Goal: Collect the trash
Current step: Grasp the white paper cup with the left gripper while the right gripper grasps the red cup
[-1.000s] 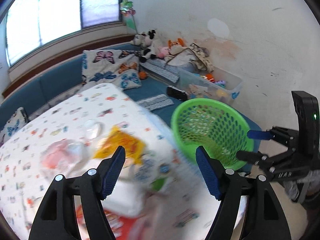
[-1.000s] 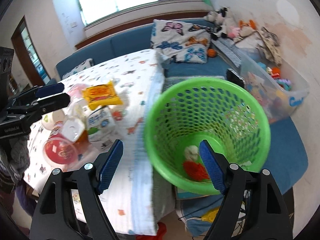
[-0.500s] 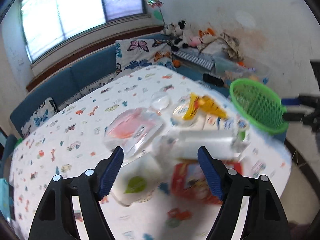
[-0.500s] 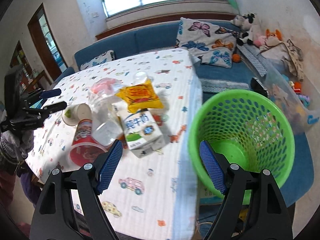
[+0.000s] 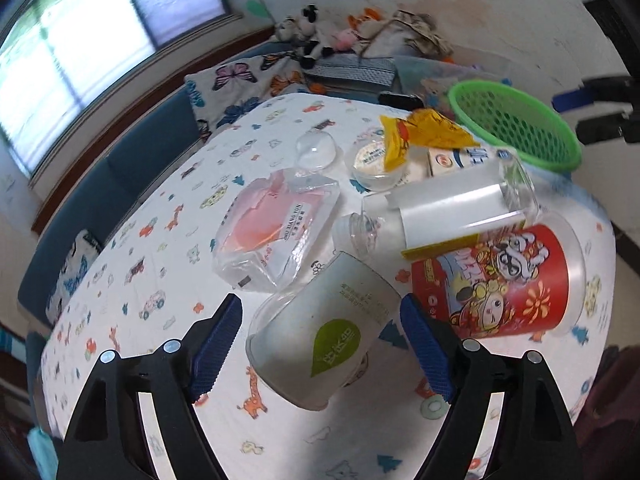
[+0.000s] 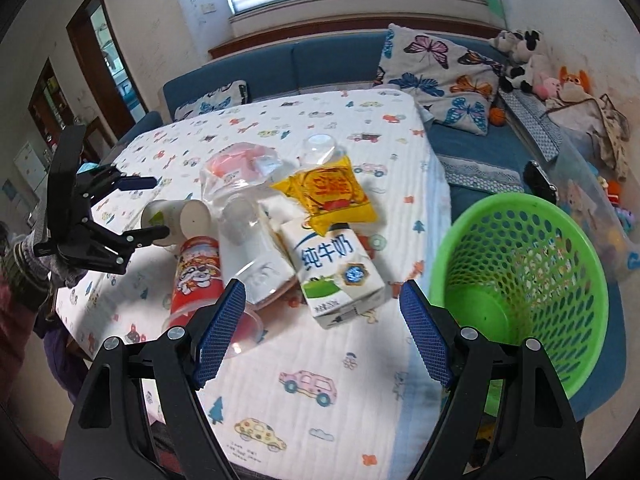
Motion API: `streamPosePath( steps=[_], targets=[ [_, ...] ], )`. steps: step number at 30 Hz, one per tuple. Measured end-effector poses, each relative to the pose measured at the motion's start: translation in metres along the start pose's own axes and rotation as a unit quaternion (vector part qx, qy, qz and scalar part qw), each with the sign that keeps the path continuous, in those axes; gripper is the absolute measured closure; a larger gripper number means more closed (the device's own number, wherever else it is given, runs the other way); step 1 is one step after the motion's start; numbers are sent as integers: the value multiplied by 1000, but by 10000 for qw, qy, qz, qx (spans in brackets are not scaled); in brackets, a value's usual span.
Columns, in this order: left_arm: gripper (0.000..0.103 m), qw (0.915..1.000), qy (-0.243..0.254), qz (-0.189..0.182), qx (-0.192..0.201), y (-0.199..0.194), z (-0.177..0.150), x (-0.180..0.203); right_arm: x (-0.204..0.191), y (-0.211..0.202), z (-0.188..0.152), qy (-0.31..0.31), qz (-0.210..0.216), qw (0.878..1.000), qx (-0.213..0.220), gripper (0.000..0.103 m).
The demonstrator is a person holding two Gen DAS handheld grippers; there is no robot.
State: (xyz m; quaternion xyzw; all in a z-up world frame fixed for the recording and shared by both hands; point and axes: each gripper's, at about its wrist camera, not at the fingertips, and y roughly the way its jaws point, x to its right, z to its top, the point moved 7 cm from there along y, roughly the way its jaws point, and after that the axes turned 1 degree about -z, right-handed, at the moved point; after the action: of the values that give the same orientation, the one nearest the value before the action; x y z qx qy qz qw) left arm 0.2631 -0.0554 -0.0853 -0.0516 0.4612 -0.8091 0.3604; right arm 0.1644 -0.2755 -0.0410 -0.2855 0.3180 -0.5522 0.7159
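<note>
The left gripper [image 5: 321, 346] has its fingers [image 5: 218, 343] apart, having just been opening, with a white paper cup [image 5: 320, 334] lying on its side between them; the pads do not press it. Just beyond the cup lie a clear bag [image 5: 276, 224] with something pink inside, a clear bottle [image 5: 448, 208] on its side and a red printed cup [image 5: 500, 280], also tipped over. Farther off are a yellow packet [image 5: 424, 134] and a small round tub [image 5: 374, 160]. The right gripper [image 6: 322, 330] also has its fingers apart and empty, above a milk carton [image 6: 338, 270] lying flat on the desk [image 6: 304, 392], whose cloth is printed with cars and animals. The trash sits in one heap near the desk's edge. A green basket [image 6: 524, 280] stands just beside that edge, below the desk top. Behind are a blue sofa [image 6: 320, 60] with a butterfly cushion [image 6: 436, 72] and soft toys [image 6: 524, 56].
</note>
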Motion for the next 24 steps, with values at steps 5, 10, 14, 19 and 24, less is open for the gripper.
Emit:
streamPosePath(
  steps=[5, 10, 14, 19, 24],
  targets=[
    [24, 9995, 304, -78, -55, 9, 0, 3, -17, 8, 2, -191, 91, 9997, -137, 24],
    [24, 9988, 426, -214, -89, 15, -4, 3, -42, 17, 4, -466, 320, 9977, -372, 24],
    [24, 9985, 465, -246, -145, 22, -7, 3, -67, 26, 5, -793, 460, 9944, -532, 24],
    [35, 9985, 445, -264, -175, 29, -10, 2, -89, 40, 3, -1102, 526, 9898, -736, 24],
    [38, 9993, 263, -277, -24, 24, -12, -2, -110, 53, -1, -1453, 553, 9832, -957, 24]
  ],
)
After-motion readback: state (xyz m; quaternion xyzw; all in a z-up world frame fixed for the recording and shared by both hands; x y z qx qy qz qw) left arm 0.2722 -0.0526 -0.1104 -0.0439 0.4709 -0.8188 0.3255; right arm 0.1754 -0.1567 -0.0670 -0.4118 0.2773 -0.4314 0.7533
